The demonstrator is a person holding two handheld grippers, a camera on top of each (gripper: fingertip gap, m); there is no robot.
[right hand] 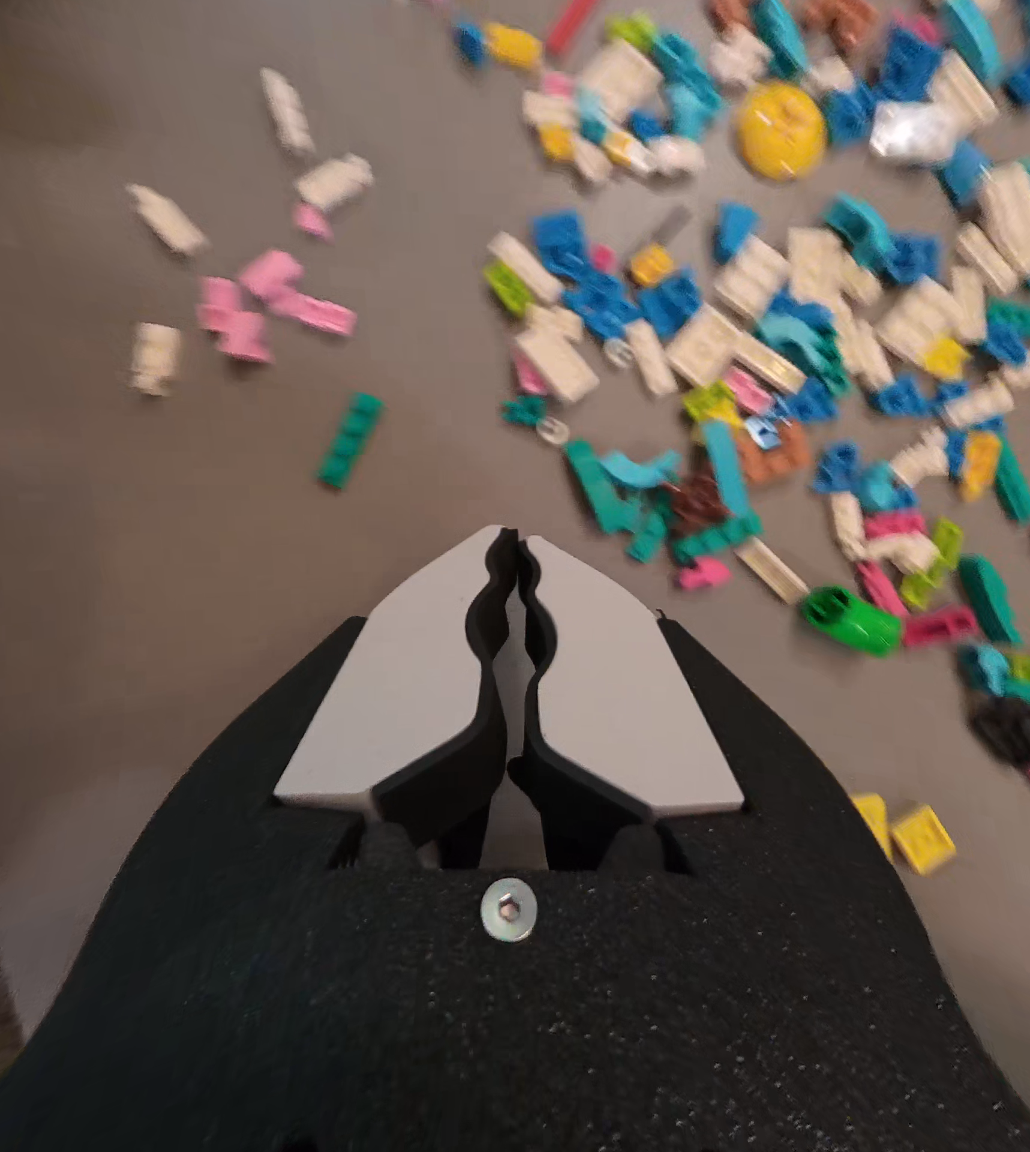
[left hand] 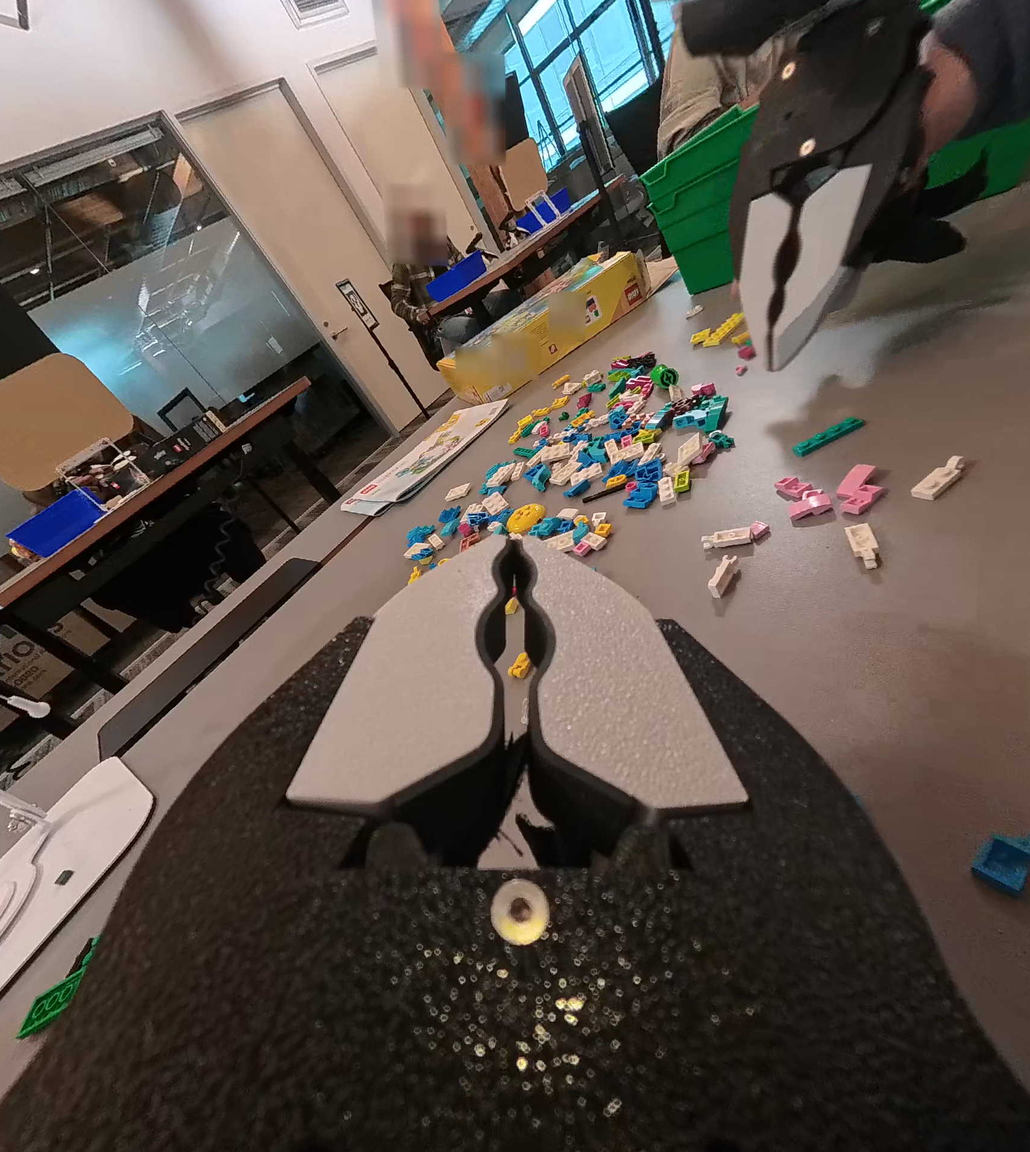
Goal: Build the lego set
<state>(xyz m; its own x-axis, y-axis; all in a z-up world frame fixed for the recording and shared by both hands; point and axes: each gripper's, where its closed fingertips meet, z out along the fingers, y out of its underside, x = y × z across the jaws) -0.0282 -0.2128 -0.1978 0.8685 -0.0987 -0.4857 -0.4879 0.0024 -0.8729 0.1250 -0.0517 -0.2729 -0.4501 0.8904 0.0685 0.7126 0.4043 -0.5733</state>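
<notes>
Fingertips of the right gripper (right hand: pixel 515 536) are meeting, clenched on nothing, hovering above the grey tabletop (right hand: pixel 126 530). A teal studded plastic plate (right hand: pixel 351 439) is lying just ahead-left; the multicoloured heap of loose plastic bricks (right hand: pixel 811 312) is spreading ahead-right. The left gripper (left hand: pixel 513 548), likewise clenched empty, is pointing at that heap's near edge.

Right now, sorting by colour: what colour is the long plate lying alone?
Teal green plate, clearest in the left wrist view.

Left gripper (left hand: pixel 515 548) level, jaws closed and empty, right gripper (right hand: pixel 515 533) tilted downward, jaws closed.
</notes>
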